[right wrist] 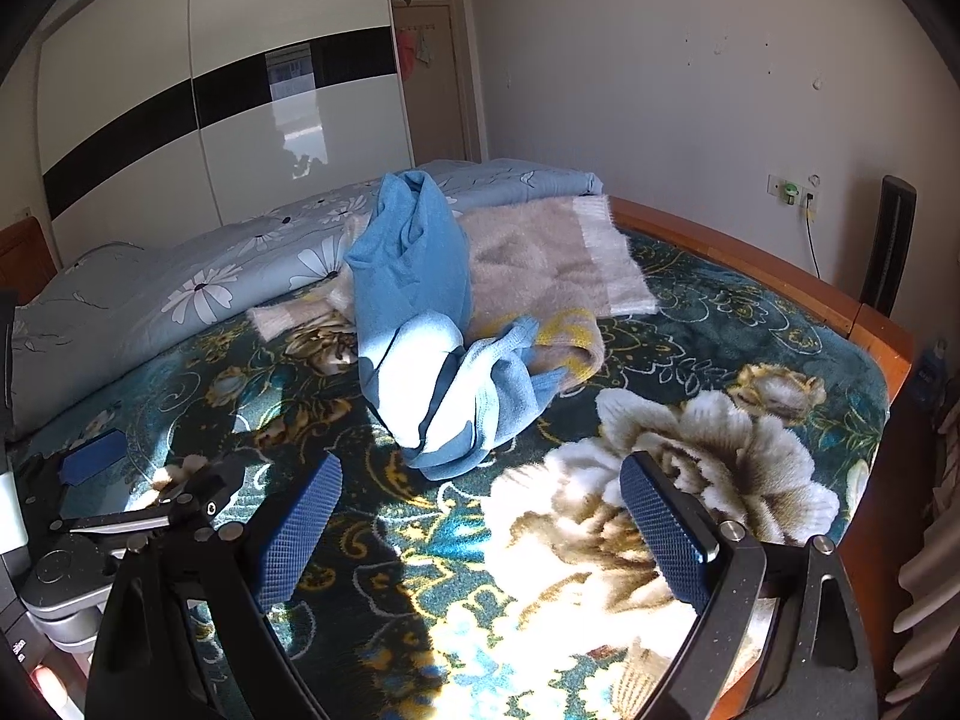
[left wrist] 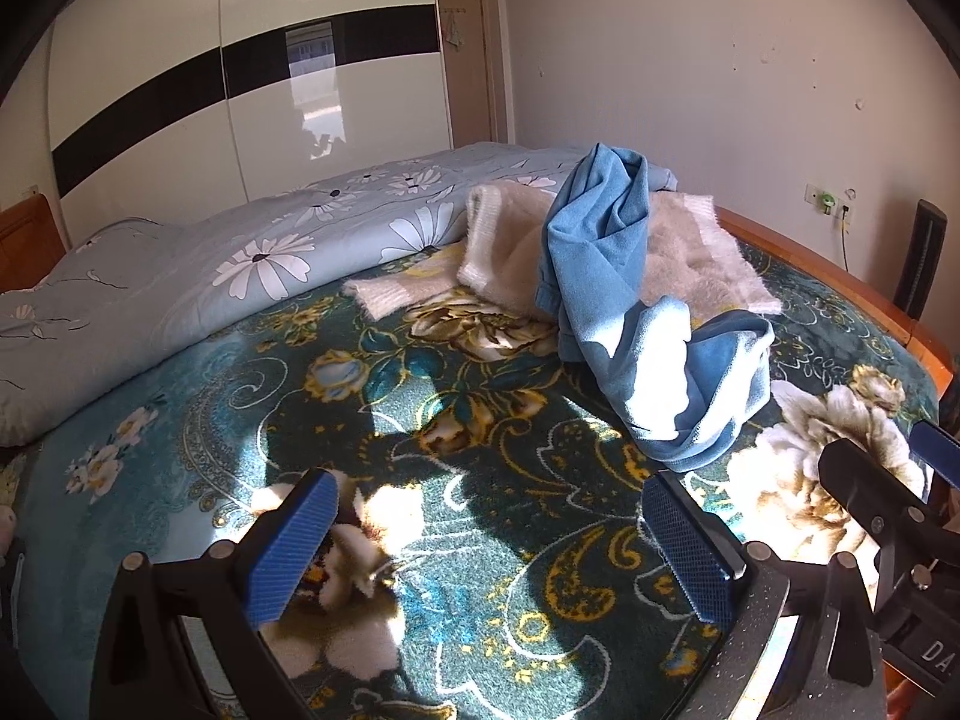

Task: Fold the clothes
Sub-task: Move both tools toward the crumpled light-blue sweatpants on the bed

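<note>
Blue garment (left wrist: 606, 276): crumpled and unfolded, standing in a heap near the middle of the bed; its lower end spills toward me in a sunlit roll, ahead of both my grippers and touched by neither.
White fuzzy garment (left wrist: 510, 246): lies flat under and behind the blue garment, reaching toward the far right edge of the bed; a ribbed hem shows at its right end in the right wrist view (right wrist: 606, 252).
Left gripper (left wrist: 492, 546): my two blue-padded fingers stand wide apart with only blanket between them, hovering low over the near part of the bed.
Right gripper (right wrist: 480, 534): fingers likewise spread, nothing between the pads, over a large white flower in the blanket pattern.
Floral blanket (left wrist: 198, 396): dark teal with gold scrolls and pale flowers, covers the bed; patches of sunlight and shadow cross it.
Daisy-print quilt (left wrist: 252, 252): pale blue, bunched along the far left side of the bed.
Wardrobe (left wrist: 180, 78): white sliding doors with a black band, behind the quilt.
Bed frame (right wrist: 780, 276): orange wood, curves along the right side.
</note>
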A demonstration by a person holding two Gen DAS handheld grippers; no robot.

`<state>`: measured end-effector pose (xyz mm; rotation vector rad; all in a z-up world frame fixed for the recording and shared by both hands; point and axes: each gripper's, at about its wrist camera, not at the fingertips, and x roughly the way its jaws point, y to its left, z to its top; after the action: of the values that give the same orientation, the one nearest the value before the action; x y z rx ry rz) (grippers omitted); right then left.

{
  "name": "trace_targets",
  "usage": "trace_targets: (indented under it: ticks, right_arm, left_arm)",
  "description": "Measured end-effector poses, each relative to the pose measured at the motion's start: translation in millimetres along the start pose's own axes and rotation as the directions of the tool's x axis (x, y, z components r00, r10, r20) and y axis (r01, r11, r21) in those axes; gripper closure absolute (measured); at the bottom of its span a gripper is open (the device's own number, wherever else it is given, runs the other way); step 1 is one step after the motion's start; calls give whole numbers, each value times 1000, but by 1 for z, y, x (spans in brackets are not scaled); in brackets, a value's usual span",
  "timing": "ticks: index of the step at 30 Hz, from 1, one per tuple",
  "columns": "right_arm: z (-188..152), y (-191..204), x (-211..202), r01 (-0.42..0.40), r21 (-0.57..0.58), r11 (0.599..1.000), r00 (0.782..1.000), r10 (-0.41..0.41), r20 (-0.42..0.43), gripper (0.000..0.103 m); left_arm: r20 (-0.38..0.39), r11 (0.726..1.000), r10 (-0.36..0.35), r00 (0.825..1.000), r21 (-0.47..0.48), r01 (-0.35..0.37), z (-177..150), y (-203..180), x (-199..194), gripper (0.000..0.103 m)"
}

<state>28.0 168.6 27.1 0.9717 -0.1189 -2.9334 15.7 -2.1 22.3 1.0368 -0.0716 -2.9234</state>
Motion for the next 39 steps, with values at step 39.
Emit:
trace_targets:
  ticks: [39]
  right_arm:
    - [2, 14, -15, -152, -1, 988, 988, 152, 29, 8]
  left_arm:
    - [73, 999, -8, 997, -45, 12, 5, 17, -21, 0]
